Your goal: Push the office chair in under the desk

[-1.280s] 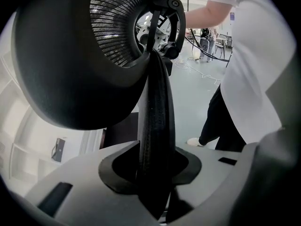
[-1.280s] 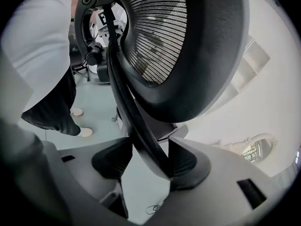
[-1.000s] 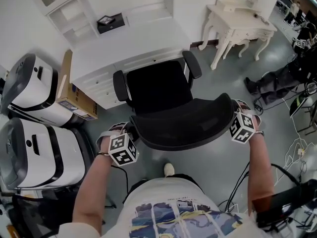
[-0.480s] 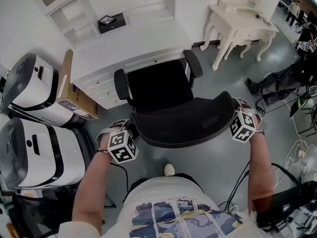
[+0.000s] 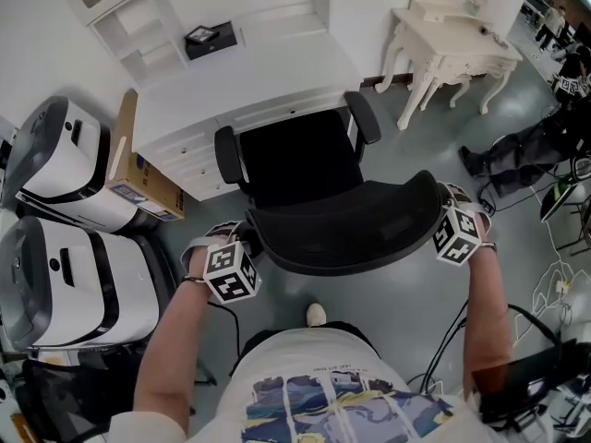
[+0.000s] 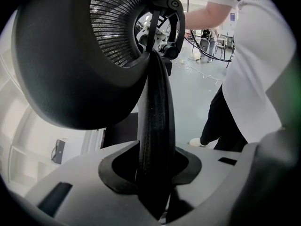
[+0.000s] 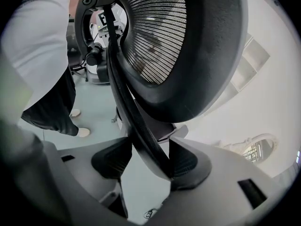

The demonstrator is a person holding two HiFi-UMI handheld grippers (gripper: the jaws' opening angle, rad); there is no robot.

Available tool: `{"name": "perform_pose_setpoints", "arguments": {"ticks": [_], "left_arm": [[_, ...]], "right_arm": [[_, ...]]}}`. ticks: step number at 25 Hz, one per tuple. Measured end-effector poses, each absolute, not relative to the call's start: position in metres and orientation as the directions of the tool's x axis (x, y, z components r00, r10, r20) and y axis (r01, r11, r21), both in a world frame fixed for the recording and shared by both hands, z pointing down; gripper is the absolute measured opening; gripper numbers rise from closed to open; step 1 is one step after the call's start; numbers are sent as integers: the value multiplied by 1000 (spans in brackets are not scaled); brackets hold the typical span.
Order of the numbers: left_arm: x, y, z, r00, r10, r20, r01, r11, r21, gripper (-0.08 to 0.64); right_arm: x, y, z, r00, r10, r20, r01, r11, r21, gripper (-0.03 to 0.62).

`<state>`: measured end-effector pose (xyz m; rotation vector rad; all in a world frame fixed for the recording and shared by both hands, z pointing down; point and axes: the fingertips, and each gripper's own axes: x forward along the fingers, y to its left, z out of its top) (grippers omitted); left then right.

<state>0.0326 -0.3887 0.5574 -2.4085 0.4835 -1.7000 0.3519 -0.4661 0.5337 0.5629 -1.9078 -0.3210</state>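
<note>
A black office chair faces the white desk (image 5: 259,72); its seat (image 5: 300,164) sits just in front of the desk's edge and its two armrests point at the drawers. The curved mesh backrest (image 5: 342,233) is nearest to me. My left gripper (image 5: 247,240) is at the backrest's left end, shut on its rim (image 6: 155,126), which fills the gap between the pads (image 6: 153,173). At the right end my right gripper (image 5: 441,218) holds the rim (image 7: 136,121), which crosses slantwise between its widely spaced pads (image 7: 150,166).
Two large white machines (image 5: 65,169) (image 5: 65,284) and a cardboard box (image 5: 138,183) stand to the left of the chair. A white ornate table (image 5: 443,49) is at the back right. Cables (image 5: 545,275) and a person's legs (image 5: 517,150) lie to the right.
The chair has crept slightly toward the desk and to the right, with both grippers following it. Both grips look the same.
</note>
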Motion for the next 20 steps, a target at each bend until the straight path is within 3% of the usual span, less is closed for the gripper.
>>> {"name": "perform_pose_setpoints", "arguments": {"ticks": [9, 14, 20], "left_arm": [[34, -391, 556, 314, -386, 868, -217, -919, -330, 170], [27, -392, 546, 342, -419, 841, -247, -904, -350, 229], [18, -384, 529, 403, -439, 803, -255, -896, -363, 245]], "right_arm": [[356, -465, 536, -293, -539, 790, -281, 838, 468, 285], [355, -462, 520, -293, -607, 739, -357, 786, 504, 290], [360, -438, 505, -254, -673, 695, -449, 718, 532, 289]]}}
